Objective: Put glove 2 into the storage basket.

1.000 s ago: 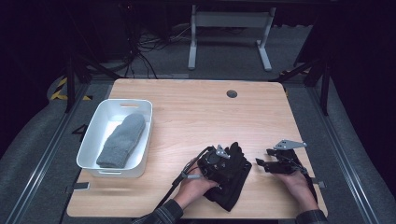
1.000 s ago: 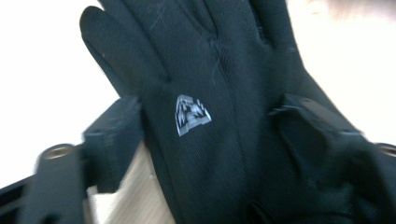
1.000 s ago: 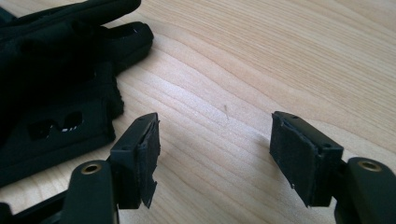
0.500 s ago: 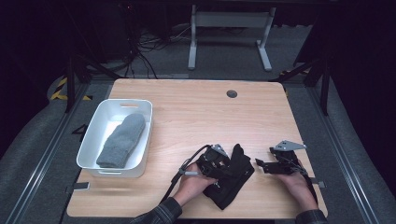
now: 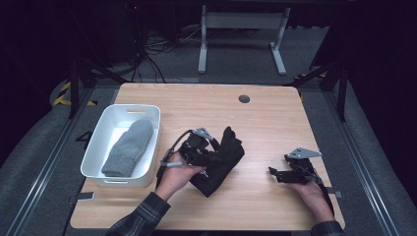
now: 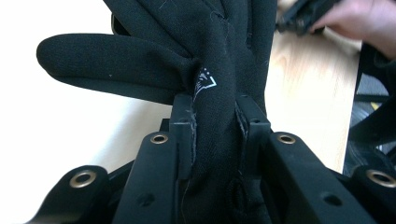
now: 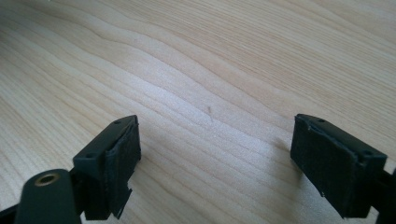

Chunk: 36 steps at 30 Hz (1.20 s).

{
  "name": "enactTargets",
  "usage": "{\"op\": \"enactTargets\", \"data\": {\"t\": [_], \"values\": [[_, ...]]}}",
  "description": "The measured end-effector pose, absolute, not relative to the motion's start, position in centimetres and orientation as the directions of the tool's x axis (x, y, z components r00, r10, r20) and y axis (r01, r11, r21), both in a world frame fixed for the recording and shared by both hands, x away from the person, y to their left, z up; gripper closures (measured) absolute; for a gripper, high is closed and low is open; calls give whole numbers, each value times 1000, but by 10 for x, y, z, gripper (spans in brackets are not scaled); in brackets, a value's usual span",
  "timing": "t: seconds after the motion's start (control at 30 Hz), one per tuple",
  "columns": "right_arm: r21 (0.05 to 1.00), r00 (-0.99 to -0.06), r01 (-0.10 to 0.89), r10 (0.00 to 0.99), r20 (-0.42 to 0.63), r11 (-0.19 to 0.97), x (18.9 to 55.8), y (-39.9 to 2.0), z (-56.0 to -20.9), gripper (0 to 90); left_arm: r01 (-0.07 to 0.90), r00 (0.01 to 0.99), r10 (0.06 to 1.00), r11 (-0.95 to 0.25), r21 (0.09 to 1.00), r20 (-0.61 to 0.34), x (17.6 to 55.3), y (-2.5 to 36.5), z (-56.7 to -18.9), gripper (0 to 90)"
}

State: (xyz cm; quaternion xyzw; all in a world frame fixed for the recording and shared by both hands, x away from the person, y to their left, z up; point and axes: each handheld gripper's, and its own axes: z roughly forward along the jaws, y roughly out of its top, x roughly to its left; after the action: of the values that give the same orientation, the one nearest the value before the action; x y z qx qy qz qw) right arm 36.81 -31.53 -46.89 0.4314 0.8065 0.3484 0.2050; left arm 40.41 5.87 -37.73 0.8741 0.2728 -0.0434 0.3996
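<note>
Left gripper clamps the black glove at mid-table; the left gripper view confirms fabric pinched between both jaws. Right gripper rests apart, jaws spread wide over bare table. Grey mitten lies in white bin

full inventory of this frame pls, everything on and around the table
Black glove: 1, black, table centre, clamped in the left gripper.
Grey mitten: 1, grey, lying in the bin.
Bin: 1, white, left side of the table.
Table: 1, light wood, with a dark grommet hole near the far edge.
Stand: 1, grey metal, on the floor beyond the table.
Left gripper: 1, black, jaws shut on the glove.
Right gripper: 1, black, jaws apart over bare table at the right.
</note>
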Motion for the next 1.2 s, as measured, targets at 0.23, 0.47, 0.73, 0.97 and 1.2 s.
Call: {"op": "enactTargets", "data": {"t": [0.23,0.47,0.73,0.97,1.2], "values": [[739,-543,554,839,-30,385,368,-315,-469,165,538,816,506,-486,689,-281,418,105,-344,734],[739,-543,554,839,-30,384,368,-315,-469,165,559,775,581,-449,697,-248,428,155,-317,733],[738,-543,554,839,-30,384,368,-315,-469,164,612,699,674,-392,687,-238,438,222,-296,733],[739,-541,554,841,-30,383,368,-315,-469,163,677,628,729,-340,653,-272,447,269,-308,732],[739,-538,556,842,-29,381,368,-315,-469,161,744,559,769,-300,598,-310,455,293,-338,730]]}}
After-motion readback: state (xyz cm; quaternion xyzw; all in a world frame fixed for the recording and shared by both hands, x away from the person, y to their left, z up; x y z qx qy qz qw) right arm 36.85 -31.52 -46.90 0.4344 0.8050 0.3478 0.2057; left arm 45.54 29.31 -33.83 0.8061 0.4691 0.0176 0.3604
